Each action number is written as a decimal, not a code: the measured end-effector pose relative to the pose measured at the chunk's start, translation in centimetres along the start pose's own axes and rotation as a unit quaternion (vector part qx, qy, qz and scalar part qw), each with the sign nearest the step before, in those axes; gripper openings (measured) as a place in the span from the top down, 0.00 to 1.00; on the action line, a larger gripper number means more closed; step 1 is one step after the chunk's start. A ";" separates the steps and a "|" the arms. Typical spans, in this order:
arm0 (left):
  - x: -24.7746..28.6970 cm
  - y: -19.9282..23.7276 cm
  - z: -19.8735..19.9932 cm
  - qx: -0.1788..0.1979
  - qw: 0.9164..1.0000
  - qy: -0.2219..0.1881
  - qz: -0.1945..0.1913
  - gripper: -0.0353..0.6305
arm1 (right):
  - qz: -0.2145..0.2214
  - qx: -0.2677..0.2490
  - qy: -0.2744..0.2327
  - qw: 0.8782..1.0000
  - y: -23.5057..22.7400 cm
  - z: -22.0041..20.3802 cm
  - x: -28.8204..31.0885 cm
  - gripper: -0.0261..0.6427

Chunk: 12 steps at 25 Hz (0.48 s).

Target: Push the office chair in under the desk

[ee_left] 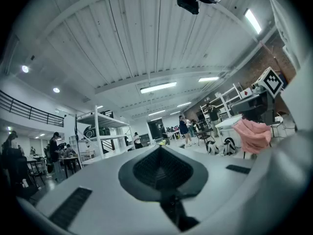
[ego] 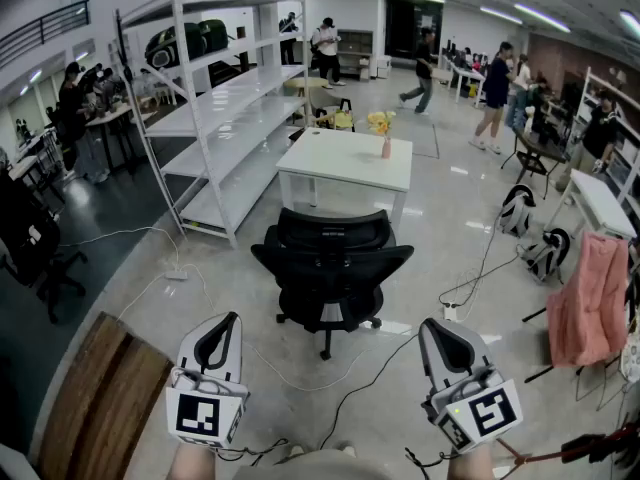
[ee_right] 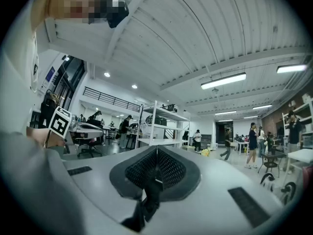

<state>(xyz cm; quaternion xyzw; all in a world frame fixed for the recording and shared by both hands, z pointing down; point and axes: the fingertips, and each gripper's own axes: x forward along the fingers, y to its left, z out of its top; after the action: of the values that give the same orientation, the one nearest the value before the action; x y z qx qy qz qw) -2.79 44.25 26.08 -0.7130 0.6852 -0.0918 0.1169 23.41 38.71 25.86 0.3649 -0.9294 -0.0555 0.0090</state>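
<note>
Left gripper (ego: pixel 224 328) and right gripper (ego: pixel 443 336) low in front of the person, both jaws pressed together, nothing between them, touching nothing. Beyond them the black office chair (ego: pixel 330 265) stands on the floor, backrest toward the person, just off the near edge of the white desk (ego: pixel 340 160), seat not under it. Flower vase (ego: pixel 386 146) near the tabletop's far right corner. Looks like the push hasn't started, whole move left
</note>
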 end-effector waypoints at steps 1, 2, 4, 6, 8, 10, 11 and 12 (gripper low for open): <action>0.1 -0.2 0.2 0.001 1.000 -0.002 -0.001 0.94 | -0.003 -0.004 -0.001 1.000 -0.2 0.0 -0.1 0.94; 0.1 -0.4 0.3 0.002 1.000 -0.004 -0.002 0.94 | -0.005 -0.008 -0.001 1.000 -0.4 0.0 -0.3 0.95; 0.3 -0.9 0.5 0.006 1.000 -0.004 -0.002 0.94 | -0.008 -0.013 0.000 1.000 -0.8 -0.2 -0.6 0.95; 0.5 -1.4 0.4 0.011 1.000 0.000 -0.001 0.94 | -0.007 -0.014 0.005 1.000 -1.3 -0.7 -0.9 0.95; 0.7 -1.9 0.3 0.016 1.000 0.001 0.001 0.94 | -0.005 -0.015 0.013 1.000 -1.9 -1.2 -1.2 0.95; 0.6 -2.3 1.1 0.013 1.000 -0.023 0.003 0.94 | -0.002 -0.018 0.020 1.000 -2.4 -1.7 -1.5 0.95; 0.5 -2.5 1.7 0.009 0.999 -0.040 0.004 0.94 | 0.000 -0.019 0.023 1.000 -2.6 -1.9 -1.6 0.95; 0.3 -2.8 2.1 0.006 0.999 -0.052 0.005 0.94 | 0.002 -0.020 0.027 0.999 -2.8 -2.2 -1.8 0.95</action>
<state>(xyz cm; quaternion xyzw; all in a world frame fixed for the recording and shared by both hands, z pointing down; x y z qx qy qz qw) 0.52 44.12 24.84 -0.7123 0.6815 -0.0584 0.1572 26.80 37.67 27.75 0.3645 -0.9281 -0.0642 0.0409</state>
